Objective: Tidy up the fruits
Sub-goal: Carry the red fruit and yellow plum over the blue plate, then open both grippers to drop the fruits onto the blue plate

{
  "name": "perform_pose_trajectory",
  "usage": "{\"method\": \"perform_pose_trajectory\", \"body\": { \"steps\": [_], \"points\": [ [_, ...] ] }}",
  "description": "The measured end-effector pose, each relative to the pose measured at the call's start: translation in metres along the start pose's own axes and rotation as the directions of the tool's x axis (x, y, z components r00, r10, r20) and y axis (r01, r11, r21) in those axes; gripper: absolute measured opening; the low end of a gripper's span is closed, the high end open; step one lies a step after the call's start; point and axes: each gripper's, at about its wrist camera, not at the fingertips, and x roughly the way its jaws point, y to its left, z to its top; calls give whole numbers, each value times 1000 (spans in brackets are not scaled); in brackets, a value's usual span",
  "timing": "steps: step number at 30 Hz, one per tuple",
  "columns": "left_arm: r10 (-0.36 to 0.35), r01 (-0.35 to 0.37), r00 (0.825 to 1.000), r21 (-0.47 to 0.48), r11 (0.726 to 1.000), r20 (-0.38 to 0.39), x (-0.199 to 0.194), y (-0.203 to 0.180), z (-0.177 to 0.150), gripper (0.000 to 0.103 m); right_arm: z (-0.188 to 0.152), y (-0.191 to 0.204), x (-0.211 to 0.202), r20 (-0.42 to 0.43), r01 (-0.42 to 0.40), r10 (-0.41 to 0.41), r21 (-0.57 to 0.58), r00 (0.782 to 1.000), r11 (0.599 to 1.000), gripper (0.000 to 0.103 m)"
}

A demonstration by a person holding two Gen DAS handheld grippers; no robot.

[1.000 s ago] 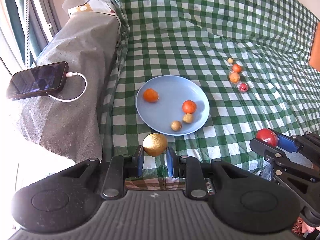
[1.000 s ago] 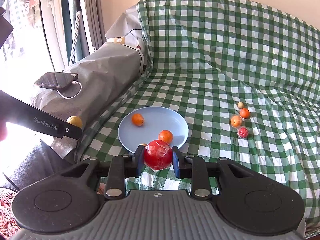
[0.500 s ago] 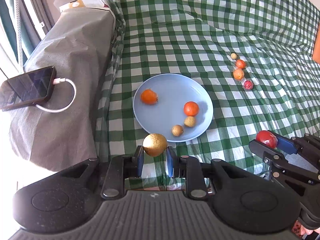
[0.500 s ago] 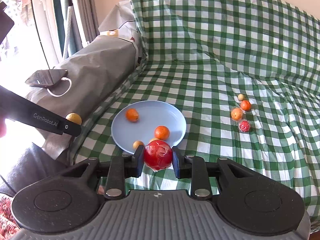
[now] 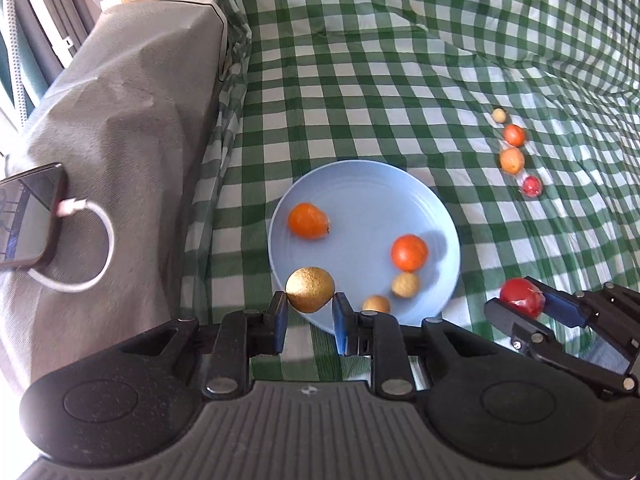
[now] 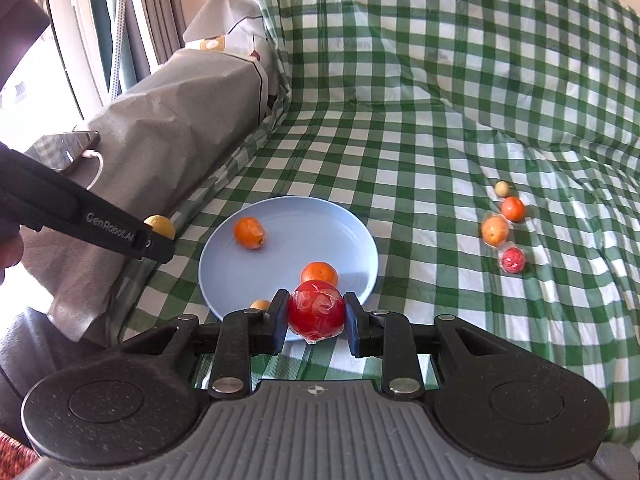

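Green-checked cloth carries a blue plate (image 5: 448,216). My left gripper (image 5: 308,320) pinches a yellow fruit (image 5: 310,289) and my right gripper (image 6: 316,322) a wrapped red fruit (image 6: 316,314), both over the plate's near rim, apparently for dropping in.

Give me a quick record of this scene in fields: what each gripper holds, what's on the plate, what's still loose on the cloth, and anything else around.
left gripper: shut on yellow fruit
right gripper: shut on wrapped red fruit
plate: blue, holds two orange fruits and two small tan fruits
cloth: green checked, four small fruits in a row, right of the plate
phone: on grey cover at left, white cable plugged in
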Motion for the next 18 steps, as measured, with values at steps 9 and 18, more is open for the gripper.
{"method": "perform_pose_trajectory", "body": {
  "steps": [9,18],
  "points": [
    [18,-17,998,6,1000,-68,63,0,24,26,17,-1,63,-48,4,-4,-9,999,1000,30],
    [57,-55,995,16,998,-85,92,7,32,28,27,6,107,-85,-11,7,-48,996,999,30]
  ]
}}
